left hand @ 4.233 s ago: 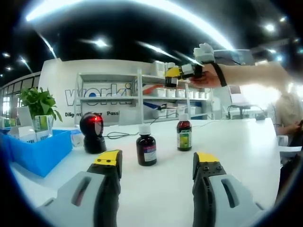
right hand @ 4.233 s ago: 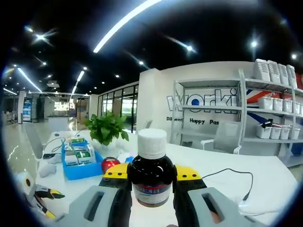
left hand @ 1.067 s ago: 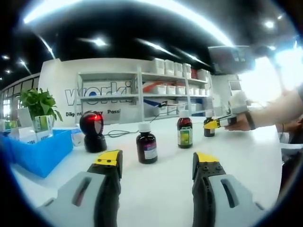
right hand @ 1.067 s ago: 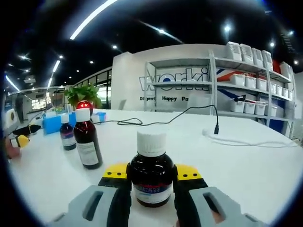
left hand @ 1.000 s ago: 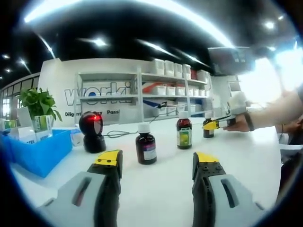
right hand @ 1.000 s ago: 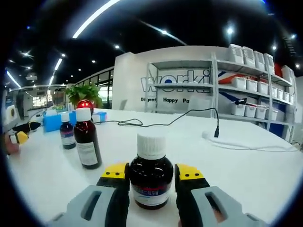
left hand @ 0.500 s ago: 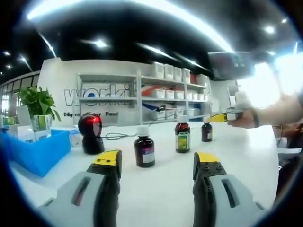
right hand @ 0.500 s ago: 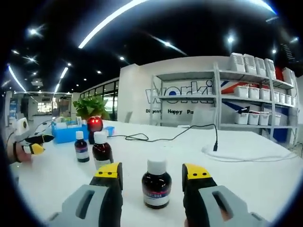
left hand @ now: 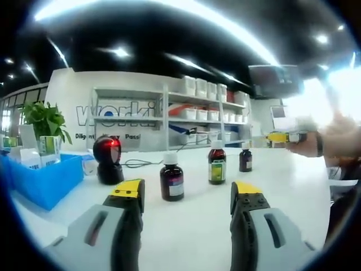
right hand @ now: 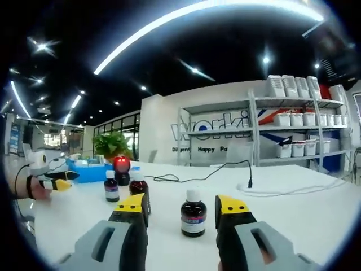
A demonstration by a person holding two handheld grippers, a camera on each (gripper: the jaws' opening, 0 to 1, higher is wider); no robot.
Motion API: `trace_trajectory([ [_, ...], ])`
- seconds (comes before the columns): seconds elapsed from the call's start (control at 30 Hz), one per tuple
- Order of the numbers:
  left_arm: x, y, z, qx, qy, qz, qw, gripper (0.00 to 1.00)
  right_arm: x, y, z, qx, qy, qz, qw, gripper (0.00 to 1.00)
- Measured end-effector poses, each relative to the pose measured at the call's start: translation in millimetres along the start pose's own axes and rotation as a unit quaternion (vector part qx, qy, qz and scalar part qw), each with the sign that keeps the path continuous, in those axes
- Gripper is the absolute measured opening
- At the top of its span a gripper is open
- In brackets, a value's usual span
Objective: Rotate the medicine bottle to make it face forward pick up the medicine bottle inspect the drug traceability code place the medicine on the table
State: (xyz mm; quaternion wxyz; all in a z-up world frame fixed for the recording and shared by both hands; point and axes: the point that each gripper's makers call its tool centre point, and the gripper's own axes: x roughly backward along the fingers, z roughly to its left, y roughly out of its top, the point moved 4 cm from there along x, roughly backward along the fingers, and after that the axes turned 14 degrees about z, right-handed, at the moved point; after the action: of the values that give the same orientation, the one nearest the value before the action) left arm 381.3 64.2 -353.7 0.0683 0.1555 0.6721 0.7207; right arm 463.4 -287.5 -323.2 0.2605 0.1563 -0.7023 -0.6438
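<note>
- My right gripper (right hand: 183,208): jaws spread wide, nothing between them, held above the white table (right hand: 293,214).
- The medicine bottle (right hand: 193,213) stands upright on the table just beyond my right jaw tips, centred in the gap and clear of both. White cap, dark glass, pale label facing my right gripper view.
- From my left gripper view the same bottle (left hand: 245,160) is the farthest and smallest of three in a rough row, upright, well apart from my left jaws.
- My left gripper (left hand: 186,192): jaws wide apart, holding nothing, low over the table (left hand: 192,226).
- Nearest my left jaws, a dark bottle with a white label (left hand: 171,182); between it and the far bottle, a taller bottle with a green label (left hand: 216,165). All upright, none touching.
- Left of the bottles: a black scanner with a red light (left hand: 108,158), a cable trailing from it; further left a blue bin (left hand: 42,180) and a potted plant (left hand: 44,123).
- In my left gripper view, my right hand (left hand: 324,141) comes in from the right, yellow-tipped gripper raised above the table; blurred.
- In my right gripper view, my left hand (right hand: 39,183) sits at the left edge with its gripper low by the table.
- Behind: white shelving with boxes (right hand: 293,121), wall lettering.
</note>
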Motion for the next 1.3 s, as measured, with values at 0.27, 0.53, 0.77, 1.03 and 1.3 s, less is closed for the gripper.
trace_trajectory([
  [0.27,-0.6,-1.0,-1.0,0.001,-0.004,0.003,1.0,0.52,6.8,-22.8,0.2,-0.042,-0.006,0.003,0.9991,0.4],
  [0.53,1.2,0.0,1.3,0.005,0.006,0.001,1.0,0.52,13.0,-22.7,-20.1,-0.049,-0.035,-0.038,0.9975,0.38],
  [0.77,2.9,1.5,-0.4,0.006,-0.001,-0.004,1.0,0.52,12.8,-23.4,-5.3,-0.044,-0.025,-0.028,0.9983,0.37],
  [1.03,2.9,0.3,-1.2,0.003,0.002,0.0,1.0,0.51,13.7,-23.8,-2.8,-0.042,-0.027,-0.023,0.9985,0.35],
  [1.3,3.0,0.1,-1.1,0.003,0.003,0.002,1.0,0.51,12.7,-24.3,-2.3,-0.037,-0.025,-0.019,0.9988,0.35],
])
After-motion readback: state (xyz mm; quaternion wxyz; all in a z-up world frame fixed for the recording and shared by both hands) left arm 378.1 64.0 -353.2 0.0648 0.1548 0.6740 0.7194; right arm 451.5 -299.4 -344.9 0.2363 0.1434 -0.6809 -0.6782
